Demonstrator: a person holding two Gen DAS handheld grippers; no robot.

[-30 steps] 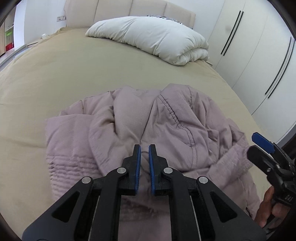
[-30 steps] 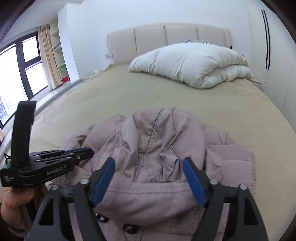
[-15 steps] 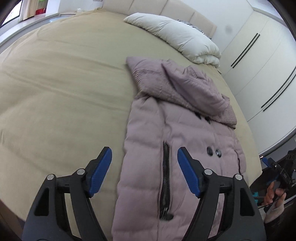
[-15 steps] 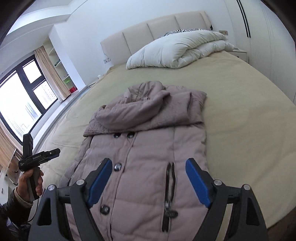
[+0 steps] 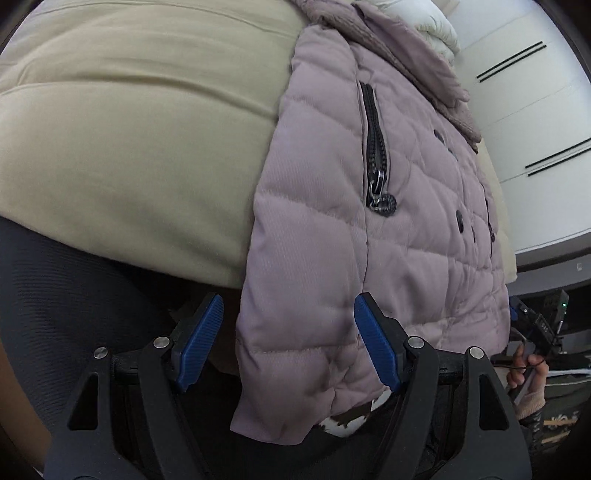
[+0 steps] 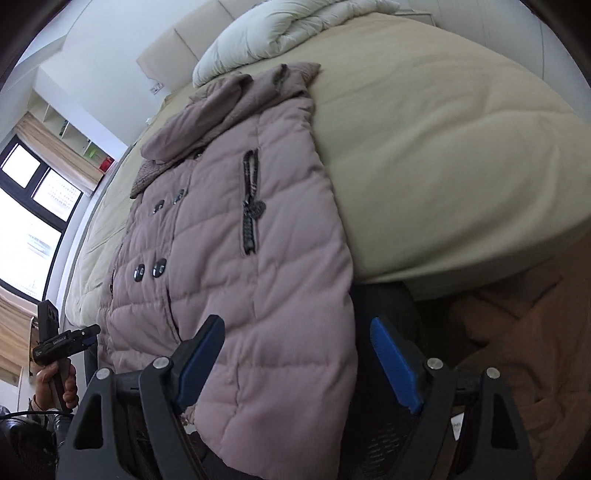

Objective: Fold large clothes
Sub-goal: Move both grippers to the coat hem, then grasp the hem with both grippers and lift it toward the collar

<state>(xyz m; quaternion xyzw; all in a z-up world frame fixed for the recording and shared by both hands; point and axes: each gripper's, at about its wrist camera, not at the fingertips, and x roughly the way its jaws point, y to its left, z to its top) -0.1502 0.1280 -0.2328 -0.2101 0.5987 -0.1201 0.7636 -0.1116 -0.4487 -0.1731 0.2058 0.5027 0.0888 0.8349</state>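
Mauve and quilted, the coat (image 5: 399,229) is lying front up along the bed (image 5: 129,122), its hem hanging over the near edge of the mattress. In the left wrist view the left gripper (image 5: 288,341) is spreading its jaws wide, holding nothing, and framing the hem's left corner; one blue pad is sitting off the cloth over the dark gap below the bed, the other over the quilting, and whether either is touching the fabric I cannot tell. A black pocket zip (image 5: 376,155) with a round pull is running up the panel, and dark buttons (image 5: 460,218) are lining the front to its right. In the right wrist view the right gripper (image 6: 299,363) is likewise gaping wide and empty around the hem's right corner (image 6: 295,406), with the coat's edge falling between its pads. The collar (image 6: 221,107) is lying folded toward the white duvet (image 6: 280,33) near the headboard. A hand at the far left is gripping the other tool (image 6: 61,341) beside the window (image 6: 33,218).
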